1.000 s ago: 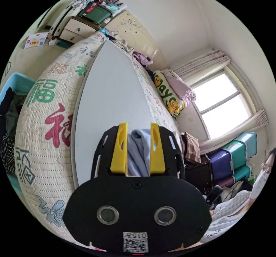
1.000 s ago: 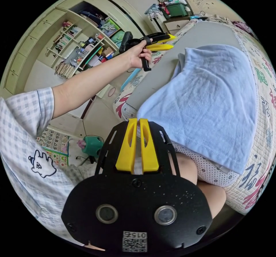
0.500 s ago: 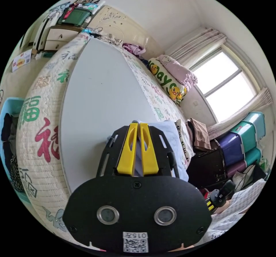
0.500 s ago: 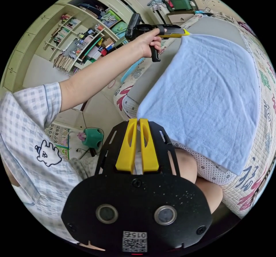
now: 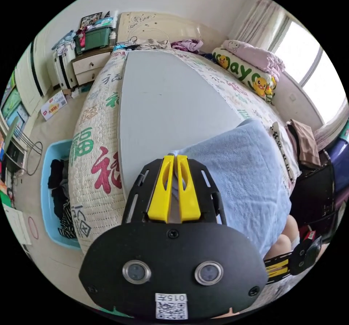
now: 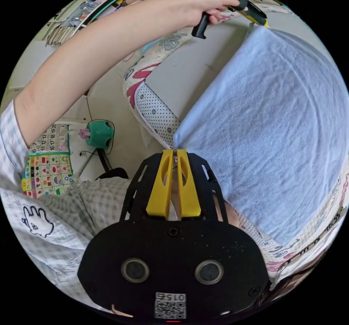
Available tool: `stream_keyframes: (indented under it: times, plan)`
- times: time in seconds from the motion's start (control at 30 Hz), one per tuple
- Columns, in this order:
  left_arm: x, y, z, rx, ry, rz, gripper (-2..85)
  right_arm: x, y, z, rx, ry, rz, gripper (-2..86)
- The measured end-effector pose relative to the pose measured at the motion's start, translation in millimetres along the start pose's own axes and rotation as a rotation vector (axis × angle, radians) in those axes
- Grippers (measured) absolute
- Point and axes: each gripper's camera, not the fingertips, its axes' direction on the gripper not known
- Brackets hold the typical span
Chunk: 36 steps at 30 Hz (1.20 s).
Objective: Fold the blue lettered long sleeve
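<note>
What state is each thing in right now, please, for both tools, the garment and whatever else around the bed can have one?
Left tool: shut on the far corner of the blue shirt.
Right tool: shut on its near corner.
Blue shirt: spread flat between both tools over the grey board, its near edge hanging off the bed.
Grey board: flat on the bed, partly covered.
Blue basket: on the floor, holding dark clothes.

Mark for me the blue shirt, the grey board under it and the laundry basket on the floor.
blue shirt (image 6: 276,128), right gripper view, middle of the spread cloth.
grey board (image 5: 163,103), left gripper view, bare top beyond the shirt.
laundry basket (image 5: 45,208), left gripper view, its light blue rim.
</note>
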Motion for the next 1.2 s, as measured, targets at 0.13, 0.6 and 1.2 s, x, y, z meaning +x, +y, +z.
stream_keyframes:
  times: [0.13, 0.6, 1.2]
  plan:
    - [13.6, 3.5, 5.2, -0.029, -0.061, 0.054, -0.1, 28.2, -6.2, 13.3, -0.008, -0.13, 0.045, 1.3]
    - [22.1, 107.8, -83.5, 0.083, 0.137, 0.041, 1.9, 56.0, 152.4, -11.4, 0.384, -0.222, 0.058, 4.6]
    - [29.3, 238.7, -54.8, -0.09, 0.331, -0.025, 1.6, 211.8, 305.3, 152.4, 0.44, -0.007, 0.618, 0.1]
